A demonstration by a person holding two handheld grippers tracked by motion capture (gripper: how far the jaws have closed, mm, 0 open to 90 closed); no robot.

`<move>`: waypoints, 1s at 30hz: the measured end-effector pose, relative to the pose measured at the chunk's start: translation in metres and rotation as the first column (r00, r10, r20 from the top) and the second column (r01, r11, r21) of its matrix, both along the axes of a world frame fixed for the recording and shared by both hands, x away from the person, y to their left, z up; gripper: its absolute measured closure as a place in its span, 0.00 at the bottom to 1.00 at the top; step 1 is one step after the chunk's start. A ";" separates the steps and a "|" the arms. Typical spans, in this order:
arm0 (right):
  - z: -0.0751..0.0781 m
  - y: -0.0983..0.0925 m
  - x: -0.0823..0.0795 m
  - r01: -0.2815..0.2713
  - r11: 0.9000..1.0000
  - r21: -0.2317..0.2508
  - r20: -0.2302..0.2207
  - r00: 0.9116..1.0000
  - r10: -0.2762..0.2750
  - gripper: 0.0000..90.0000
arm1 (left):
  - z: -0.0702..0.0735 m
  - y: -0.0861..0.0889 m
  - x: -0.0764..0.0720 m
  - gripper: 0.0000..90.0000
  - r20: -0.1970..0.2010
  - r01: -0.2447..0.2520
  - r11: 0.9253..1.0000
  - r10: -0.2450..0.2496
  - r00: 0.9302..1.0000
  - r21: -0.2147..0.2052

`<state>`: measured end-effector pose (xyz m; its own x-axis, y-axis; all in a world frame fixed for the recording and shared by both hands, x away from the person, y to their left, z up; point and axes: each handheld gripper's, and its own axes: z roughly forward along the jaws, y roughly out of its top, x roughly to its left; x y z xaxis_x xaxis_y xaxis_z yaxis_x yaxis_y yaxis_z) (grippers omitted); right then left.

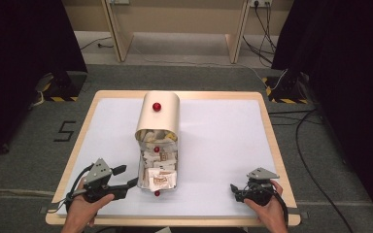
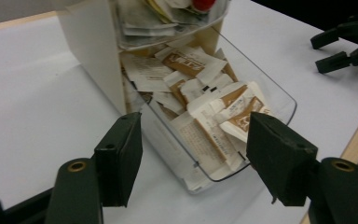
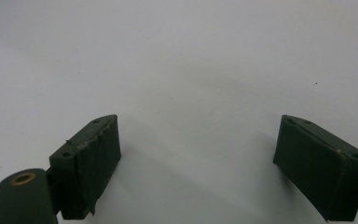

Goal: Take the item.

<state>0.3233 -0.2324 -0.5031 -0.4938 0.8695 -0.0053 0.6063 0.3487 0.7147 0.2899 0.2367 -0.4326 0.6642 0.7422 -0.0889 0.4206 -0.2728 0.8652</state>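
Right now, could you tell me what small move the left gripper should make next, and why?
Probably ease the left gripper forward so its open jaws straddle the near end of the clear drawer. The drawer is pulled out of the beige box, full of sachets, and its rounded front lies just ahead of the jaws, untouched. The right gripper rests open on the table.

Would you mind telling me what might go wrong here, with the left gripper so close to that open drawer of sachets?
1. The clear drawer is heaped with sachets; a nudge from the left gripper, open just at its front corner, may spill some onto the white table.
2. The drawer is pulled far out of the beige container, so a further pull could bring it out completely.
3. The sachets overlap loosely, so a grab might lift several.
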 end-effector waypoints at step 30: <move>0.000 0.000 0.000 0.000 1.000 0.000 0.001 1.000 0.000 0.16 | -0.017 -0.050 0.002 0.47 -0.065 0.132 0.991 -0.130 0.989 0.036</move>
<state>0.3235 -0.2323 -0.5033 -0.4935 0.8697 -0.0056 0.6061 0.3485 0.7150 0.2915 0.1863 -0.4499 0.7501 0.6528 -0.1058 0.4321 -0.3628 0.8256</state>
